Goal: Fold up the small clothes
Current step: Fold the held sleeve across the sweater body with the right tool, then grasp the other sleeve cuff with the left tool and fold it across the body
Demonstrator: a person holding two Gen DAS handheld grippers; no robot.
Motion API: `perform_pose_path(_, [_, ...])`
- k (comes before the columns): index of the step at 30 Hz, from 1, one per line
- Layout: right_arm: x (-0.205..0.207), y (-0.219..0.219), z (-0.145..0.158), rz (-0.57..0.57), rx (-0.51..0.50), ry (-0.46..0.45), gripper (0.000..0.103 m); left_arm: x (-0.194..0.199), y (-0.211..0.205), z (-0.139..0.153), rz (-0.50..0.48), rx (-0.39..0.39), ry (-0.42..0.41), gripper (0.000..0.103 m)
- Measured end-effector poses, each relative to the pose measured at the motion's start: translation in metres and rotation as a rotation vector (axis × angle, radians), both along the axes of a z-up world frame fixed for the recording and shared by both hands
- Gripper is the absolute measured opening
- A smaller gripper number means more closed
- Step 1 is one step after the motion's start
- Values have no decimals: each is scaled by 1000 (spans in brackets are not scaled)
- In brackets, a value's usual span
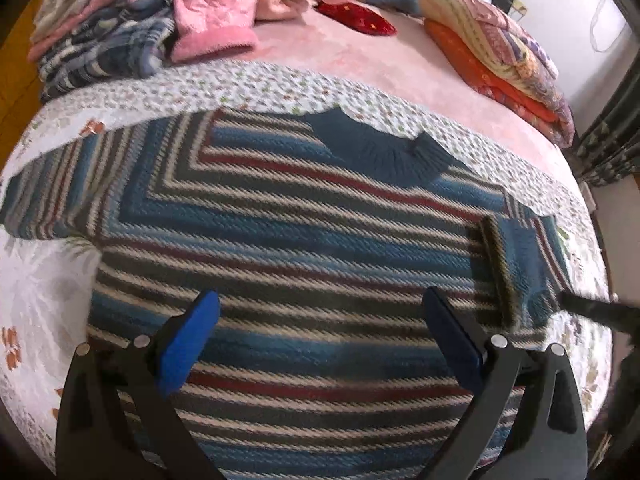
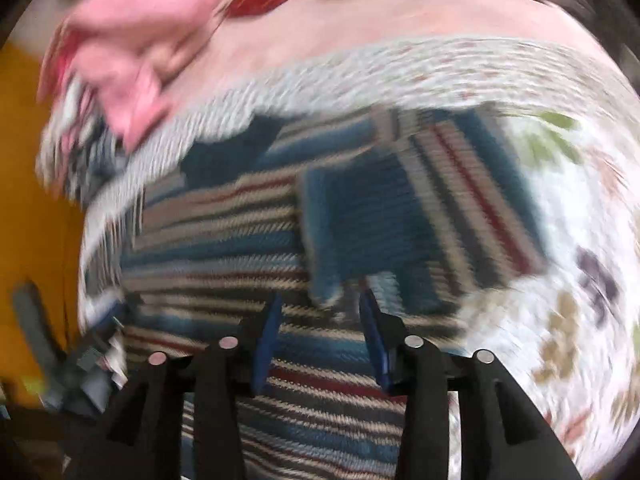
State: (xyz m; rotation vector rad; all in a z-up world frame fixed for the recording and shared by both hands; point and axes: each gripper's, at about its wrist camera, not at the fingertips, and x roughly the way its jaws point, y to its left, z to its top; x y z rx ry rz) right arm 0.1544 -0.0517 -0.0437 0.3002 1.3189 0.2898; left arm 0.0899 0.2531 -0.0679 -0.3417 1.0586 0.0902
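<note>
One striped sweater [image 1: 280,240] lies flat on the bed [image 1: 360,60], collar [image 1: 384,152] away from the fingers, its long axis running from them toward the collar. The right sleeve [image 1: 516,268] is already folded in over the body; the left sleeve [image 1: 60,196] lies spread out, nearer the left gripper [image 1: 320,344], so folding it in looks like the next step. That gripper hovers with fingers wide apart, holding nothing. The right gripper [image 2: 320,336], blurred, has fingers narrowly apart just short of the folded sleeve. One pile of clothes [image 1: 120,32] waits beyond.
</note>
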Motion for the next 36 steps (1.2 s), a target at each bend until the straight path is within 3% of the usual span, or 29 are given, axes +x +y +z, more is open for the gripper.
perform_pose_path(2, [-5,-24,15,-75,33,-8,49,0,-14,-3,-29,-27,10,100])
perform_pose_path(6, [0,-66,26,-177,21,-12,49,12,-53,-6,-100,-49,39,100])
perform_pose_path(13, [15,-121,7,-307,-18,39,49,55,-133,-24,-167,-106,92,100])
perform_pose_path(18, [17,-143,-5,-354,18,60,49,81,-178,-56,-191,-72,165,99])
perform_pose_path(20, [17,-148,-6,-352,10,60,49,85,-186,-63,-195,-69,183,91])
perform_pose_path(22, [18,-148,-9,-349,0,63,49,85,-195,-69,-217,-100,203,61])
perform_pose_path(23, [18,-149,-10,-346,-5,66,49,84,-197,-69,-218,-101,198,57])
perform_pose_path(25, [19,-146,-12,-343,-18,70,49,82,-204,-64,-241,-96,167,34])
perform_pose_path(28, [19,-143,-15,-330,-27,71,49,79,-216,-54,-274,-35,129,19])
perform_pose_path(36, [21,-139,-20,-317,-33,72,49,75,-183,-7,-255,-24,7,14])
